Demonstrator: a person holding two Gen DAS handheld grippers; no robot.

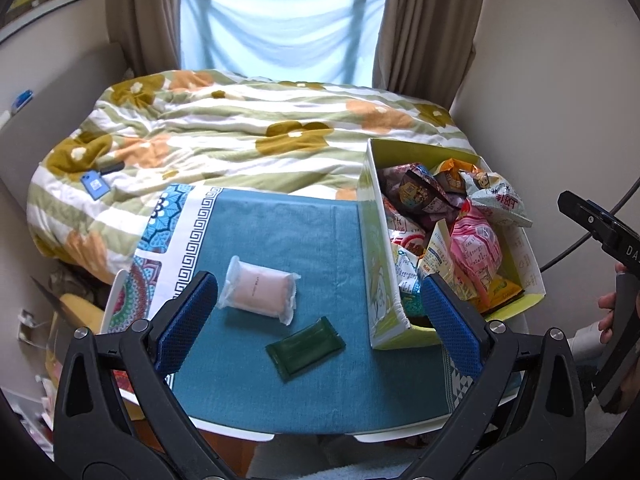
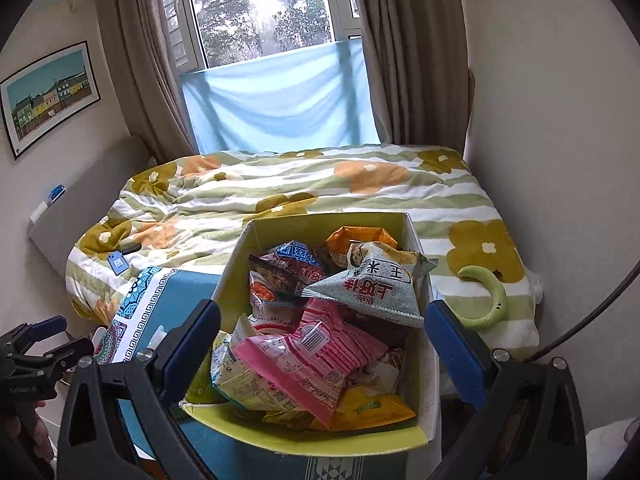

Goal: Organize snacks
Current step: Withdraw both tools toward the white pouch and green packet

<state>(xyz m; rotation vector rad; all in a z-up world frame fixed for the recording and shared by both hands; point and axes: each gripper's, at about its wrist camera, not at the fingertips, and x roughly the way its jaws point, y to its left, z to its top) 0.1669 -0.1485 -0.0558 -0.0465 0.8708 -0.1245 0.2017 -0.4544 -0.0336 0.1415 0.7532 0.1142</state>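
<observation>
two snacks lie loose on the bench's teal cloth (image 1: pixel 280 232): a pale wrapped cake (image 1: pixel 259 291) and a dark green bar (image 1: pixel 306 348). most packets already fill the box (image 2: pixel 414 240). left claw (image 1: pixel 316 320) and right claw (image 2: pixel 322 344) gape wide, empty.

Bedroom surroundings behind the work surface.

A bed with a striped floral duvet (image 1: pixel 240 136) fills the middle of the room; a small blue tag (image 1: pixel 95 185) lies on its left side and a green crescent-shaped object (image 2: pixel 490 296) rests on its right side. Brown curtains (image 2: pixel 404 52) frame a window (image 2: pixel 260 8) whose lower part is covered by a light blue sheet (image 1: pixel 280 28). A framed picture (image 2: pixel 48 96) of colourful houses hangs on the left wall. A teal patterned cloth (image 1: pixel 280 240) covers the table.
</observation>
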